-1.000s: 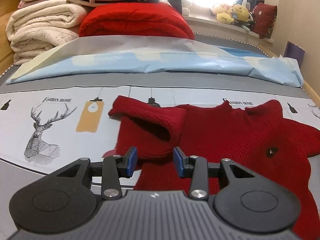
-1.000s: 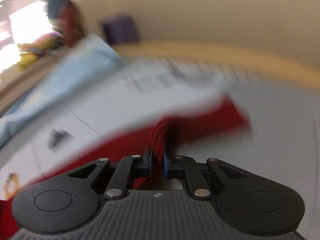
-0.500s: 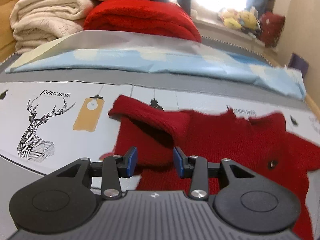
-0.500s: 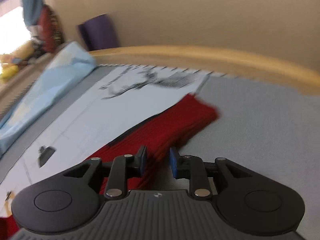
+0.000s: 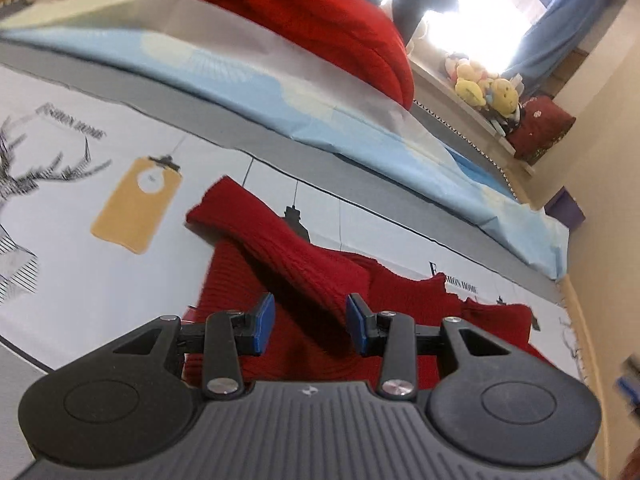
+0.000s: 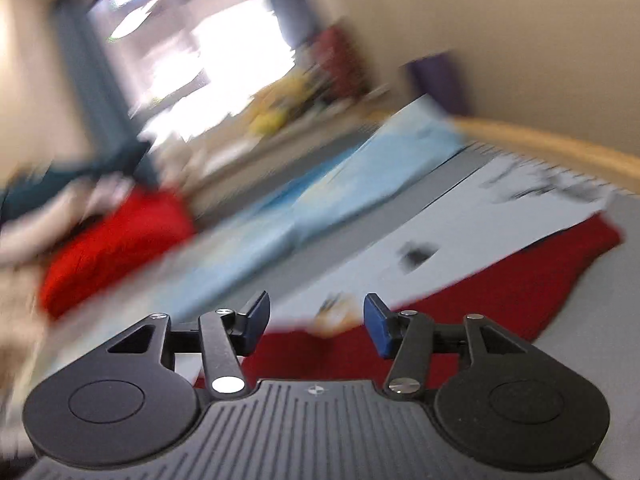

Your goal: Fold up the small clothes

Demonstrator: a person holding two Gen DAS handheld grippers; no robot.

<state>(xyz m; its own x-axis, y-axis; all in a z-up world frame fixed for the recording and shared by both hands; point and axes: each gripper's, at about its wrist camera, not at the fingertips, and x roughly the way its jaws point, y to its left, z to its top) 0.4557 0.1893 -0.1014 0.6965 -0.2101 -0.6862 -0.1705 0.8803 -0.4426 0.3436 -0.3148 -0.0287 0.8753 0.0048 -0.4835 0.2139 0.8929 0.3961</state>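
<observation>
The left gripper stood with its blue-padded jaws spread apart and nothing between them, hanging low over the red knitted sweater that lay on the printed sheet. One sleeve of the sweater was folded back across the body, running from about ten o'clock of the gripper down toward the gap between the pads; whether the pads touched the knit could not be told. On the sheet, at about nine o'clock of the sleeve, sat a printed yellow tag, and farther out at nine o'clock part of a line-drawn deer. Beyond the sheet, toward twelve o'clock, a pale blue folded cover ran across the bed, with a red blanket piled behind it and yellow plush toys on the ledge at about one o'clock by the bright window. The right wrist view was heavily blurred. The right gripper also had its jaws wide apart and empty, and it was above the sweater, whose red cloth stretched from beneath the fingers out toward three o'clock, ending on the grey bedding. The pale blue cover lay at about twelve o'clock and the red blanket at about ten o'clock.
</observation>
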